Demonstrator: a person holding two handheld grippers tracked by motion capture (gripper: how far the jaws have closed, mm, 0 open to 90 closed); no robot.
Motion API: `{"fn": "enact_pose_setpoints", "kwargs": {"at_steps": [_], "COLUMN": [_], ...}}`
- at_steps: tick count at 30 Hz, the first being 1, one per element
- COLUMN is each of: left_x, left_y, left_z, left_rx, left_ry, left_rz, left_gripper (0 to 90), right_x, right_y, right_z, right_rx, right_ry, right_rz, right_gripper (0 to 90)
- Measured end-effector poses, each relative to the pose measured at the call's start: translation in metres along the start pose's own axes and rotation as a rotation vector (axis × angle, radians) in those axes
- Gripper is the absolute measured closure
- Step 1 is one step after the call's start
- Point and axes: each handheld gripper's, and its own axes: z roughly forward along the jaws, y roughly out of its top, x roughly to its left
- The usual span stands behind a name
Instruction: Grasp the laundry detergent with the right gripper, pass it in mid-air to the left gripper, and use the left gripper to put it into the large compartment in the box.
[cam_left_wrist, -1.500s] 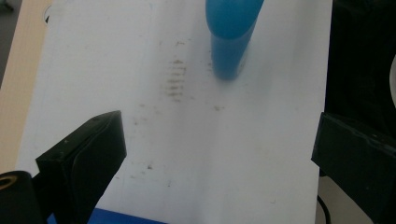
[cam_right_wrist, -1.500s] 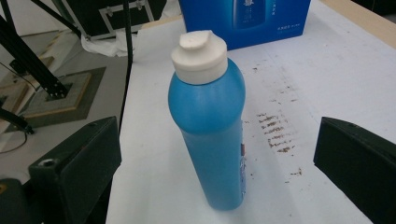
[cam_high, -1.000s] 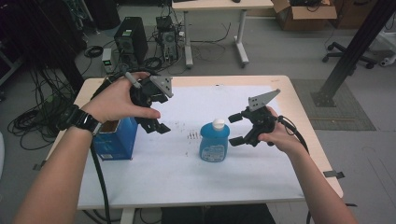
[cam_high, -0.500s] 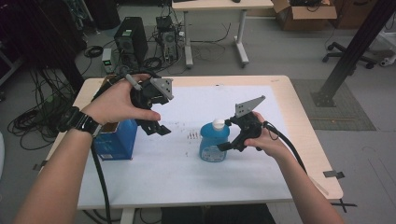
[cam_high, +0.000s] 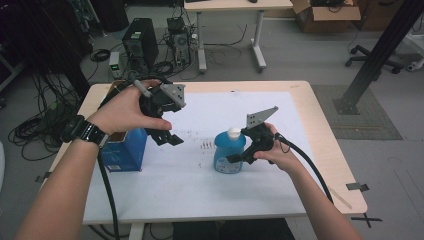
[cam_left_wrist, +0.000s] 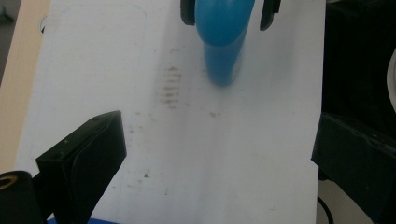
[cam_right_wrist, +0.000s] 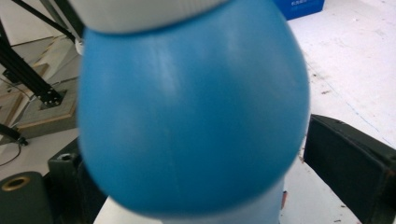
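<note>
Rounded blue plastic bottle with white cap stands upright mid-worktop on the white paper sheet. Right hand-held gripper spread, jaws flanking the bottle's sides, not clamped yet, likely lining up a grasp. Left hand-held gripper released, empty, held above the paper beside the blue cardboard box, apparently waiting.

the blue bottle is blurred in the right gripper view, its white cap cut off at the top edge. in the left gripper view its top is cropped too. the left hand hides part of the blue box.
</note>
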Motion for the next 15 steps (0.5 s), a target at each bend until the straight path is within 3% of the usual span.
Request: {"fn": "enact_pose_setpoints", "kwargs": {"at_steps": [15], "left_x": [-0.0007], "left_y": [-0.0022], "left_z": [-0.0016], "left_rx": [-0.002], "left_ry": [0.007], "left_rz": [-0.006], "left_gripper": [3.4], "right_x": [0.0022], "right_y": [-0.0024], "right_z": [0.0041], "right_rx": [-0.024], "right_ry": [-0.003], "right_rz": [-0.010], "right_gripper": [16.9]}}
